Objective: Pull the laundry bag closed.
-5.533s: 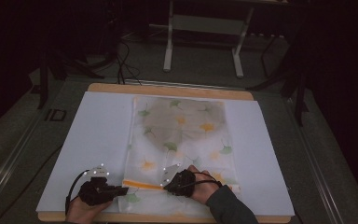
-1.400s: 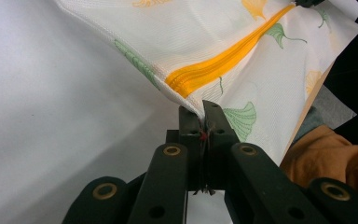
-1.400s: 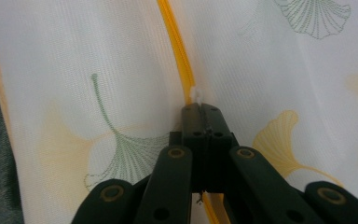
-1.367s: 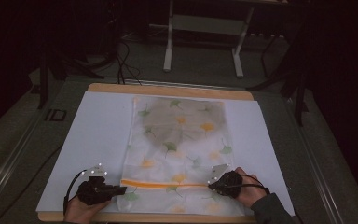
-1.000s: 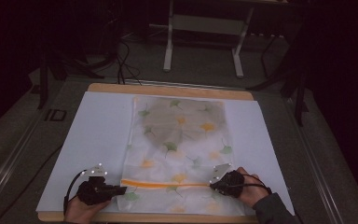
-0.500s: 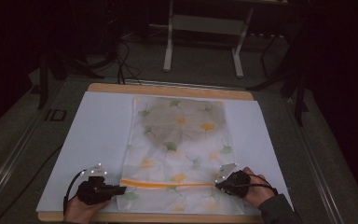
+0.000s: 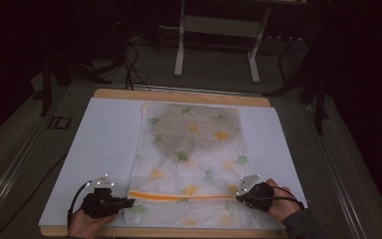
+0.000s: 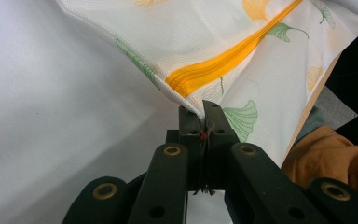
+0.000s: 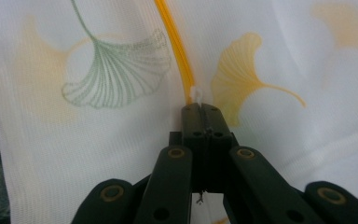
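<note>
My right gripper (image 7: 239, 195) dragged the zipper pull (image 9: 196, 94) to the mesh bag's (image 7: 194, 149) right edge, clamped; left gripper (image 7: 129, 202) pinched the bag's corner. Zipper (image 7: 179, 196) looked fully run.

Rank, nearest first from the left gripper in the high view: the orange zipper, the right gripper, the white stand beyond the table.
1. Orange zipper: beside the left gripper, running right.
2. Right gripper: at the zipper's other end.
3. White stand: beyond the table's far edge.
</note>
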Motion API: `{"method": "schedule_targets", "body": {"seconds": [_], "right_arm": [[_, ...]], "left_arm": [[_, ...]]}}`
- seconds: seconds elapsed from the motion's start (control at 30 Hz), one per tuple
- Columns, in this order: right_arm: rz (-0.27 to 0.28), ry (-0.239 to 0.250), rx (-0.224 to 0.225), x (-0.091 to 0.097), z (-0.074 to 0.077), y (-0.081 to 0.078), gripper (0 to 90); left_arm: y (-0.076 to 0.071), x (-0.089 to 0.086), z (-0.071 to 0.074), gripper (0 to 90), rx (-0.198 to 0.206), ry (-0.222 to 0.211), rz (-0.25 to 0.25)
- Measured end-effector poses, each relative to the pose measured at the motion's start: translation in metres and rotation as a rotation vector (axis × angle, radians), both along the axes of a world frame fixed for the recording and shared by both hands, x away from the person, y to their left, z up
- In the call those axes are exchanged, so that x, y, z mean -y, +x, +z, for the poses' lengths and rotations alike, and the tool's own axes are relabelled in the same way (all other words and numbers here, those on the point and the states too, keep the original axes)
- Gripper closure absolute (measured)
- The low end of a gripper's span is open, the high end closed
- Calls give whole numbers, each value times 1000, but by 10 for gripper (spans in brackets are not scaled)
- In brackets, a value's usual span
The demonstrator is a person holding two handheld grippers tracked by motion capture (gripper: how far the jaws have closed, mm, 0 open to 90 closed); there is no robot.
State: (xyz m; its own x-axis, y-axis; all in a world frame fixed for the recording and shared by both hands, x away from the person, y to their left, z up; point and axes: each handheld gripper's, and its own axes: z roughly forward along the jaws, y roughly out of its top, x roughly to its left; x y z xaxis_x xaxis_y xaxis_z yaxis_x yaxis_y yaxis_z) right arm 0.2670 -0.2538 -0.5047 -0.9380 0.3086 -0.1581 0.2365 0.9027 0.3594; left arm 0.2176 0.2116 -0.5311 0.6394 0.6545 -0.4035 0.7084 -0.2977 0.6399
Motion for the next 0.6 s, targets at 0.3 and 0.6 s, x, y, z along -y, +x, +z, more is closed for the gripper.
{"method": "schedule_targets", "body": {"seconds": [0.3, 0.6], "right_arm": [[-11, -16, 10, 9, 3, -1, 900], [-39, -26, 17, 28, 7, -3, 900]], "left_arm": [[0, -1, 0, 883, -2, 0, 2], [0, -1, -1, 883, -7, 4, -3]]}}
